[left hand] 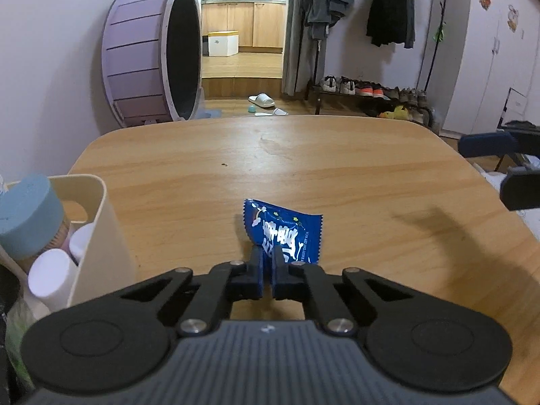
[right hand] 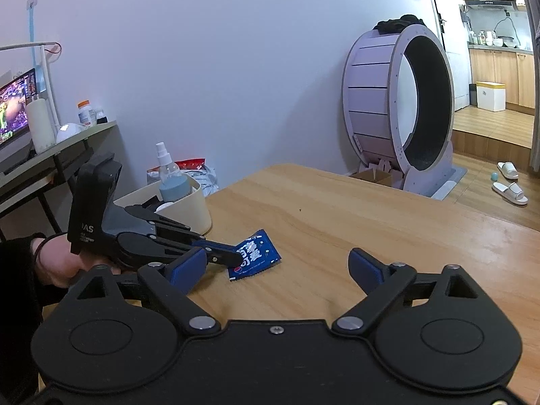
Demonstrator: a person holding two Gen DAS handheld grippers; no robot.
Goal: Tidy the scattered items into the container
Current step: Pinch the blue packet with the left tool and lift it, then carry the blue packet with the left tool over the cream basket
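Note:
A small blue snack packet (left hand: 285,233) with white lettering lies on the wooden table (left hand: 337,175). My left gripper (left hand: 267,253) is shut on the packet's near edge, its blue pads pinching the foil. In the right wrist view the same packet (right hand: 258,253) rests on the table with the left gripper (right hand: 233,257) clamped on its left end, held by a person's hand (right hand: 57,263). A cream container (left hand: 91,226) stands at the table's left, holding a blue-capped jar (left hand: 27,216) and white bottles (left hand: 50,280). My right gripper (right hand: 278,268) hangs open over bare table, nothing between its fingers.
The container (right hand: 189,207) also holds a spray bottle (right hand: 165,162). A large purple wheel (left hand: 152,57) stands by the wall beyond the table. A desk with a monitor (right hand: 13,111) is at the left. A coat rack and shoes (left hand: 364,87) stand beyond the far edge.

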